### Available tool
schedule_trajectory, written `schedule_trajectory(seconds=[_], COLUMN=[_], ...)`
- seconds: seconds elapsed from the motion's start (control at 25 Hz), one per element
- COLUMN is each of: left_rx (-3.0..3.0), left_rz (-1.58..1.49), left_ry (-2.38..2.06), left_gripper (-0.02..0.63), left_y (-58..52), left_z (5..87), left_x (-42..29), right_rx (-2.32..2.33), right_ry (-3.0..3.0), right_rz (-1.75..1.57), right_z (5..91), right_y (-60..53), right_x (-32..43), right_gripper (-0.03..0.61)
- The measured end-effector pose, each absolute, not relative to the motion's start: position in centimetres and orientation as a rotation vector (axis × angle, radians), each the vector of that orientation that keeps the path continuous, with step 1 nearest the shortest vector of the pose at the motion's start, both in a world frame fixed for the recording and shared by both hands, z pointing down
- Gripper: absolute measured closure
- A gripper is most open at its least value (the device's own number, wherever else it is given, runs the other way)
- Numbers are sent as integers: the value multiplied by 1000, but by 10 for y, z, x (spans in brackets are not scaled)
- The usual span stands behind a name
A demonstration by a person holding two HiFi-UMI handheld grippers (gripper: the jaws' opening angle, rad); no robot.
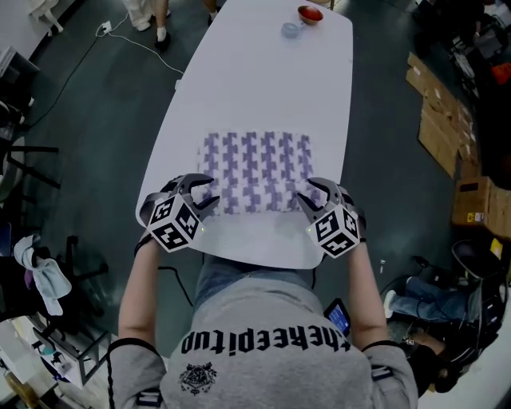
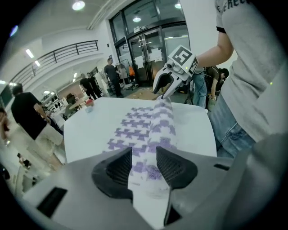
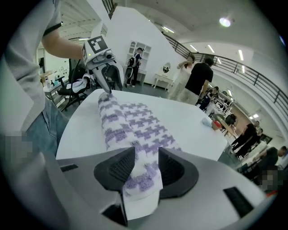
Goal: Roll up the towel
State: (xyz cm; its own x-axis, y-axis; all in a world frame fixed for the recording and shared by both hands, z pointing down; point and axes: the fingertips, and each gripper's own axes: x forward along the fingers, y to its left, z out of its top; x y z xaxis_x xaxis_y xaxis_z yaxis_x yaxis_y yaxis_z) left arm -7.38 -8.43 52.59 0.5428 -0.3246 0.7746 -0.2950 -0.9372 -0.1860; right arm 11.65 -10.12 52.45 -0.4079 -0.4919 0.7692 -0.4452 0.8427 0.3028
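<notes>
While left tongs and right tongs clamp it, the towel runs left-to-right.

- towel: soft terry cloth, nubbly pile, matt, white with a purple pattern.
- table: smooth pale top with a faint sheen.
- left gripper and right gripper: the 2 bodies look like matt grey plastic.
- pads: black, finely ribbed, rubbery-looking, dull.
- bowl: glossy red.
- boxes: brown cardboard, matt.
</notes>
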Motion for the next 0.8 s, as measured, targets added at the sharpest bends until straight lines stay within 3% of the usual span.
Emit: schedule_trajectory(seconds=[0.12, 0.32, 0.48, 0.76, 0.8], left_rx=[-2659, -2585, -2505, -2414, -2404], left_rz=[-1381, -1486, -1583, -1666, -1668], left_ry=[565, 565, 586, 590, 594], left_gripper=[453, 368, 341, 342, 348], left_y=[-67, -39, -38, -54, -55], left_z=[522, 553, 577, 594, 594], left_x=[-70, -62, -68, -74, -74], right_rx=[653, 533, 500, 518, 525], right_ry=[-2076, -2012, -1937, -1868, -1863], right_rz=[-137, -259, -297, -313, -319], right_z=[519, 549, 576, 594, 593], right_y=[-82, -56, -58, -74, -75], right_x=[106, 87, 90, 97, 96], right_gripper=[427, 360, 336, 339, 369])
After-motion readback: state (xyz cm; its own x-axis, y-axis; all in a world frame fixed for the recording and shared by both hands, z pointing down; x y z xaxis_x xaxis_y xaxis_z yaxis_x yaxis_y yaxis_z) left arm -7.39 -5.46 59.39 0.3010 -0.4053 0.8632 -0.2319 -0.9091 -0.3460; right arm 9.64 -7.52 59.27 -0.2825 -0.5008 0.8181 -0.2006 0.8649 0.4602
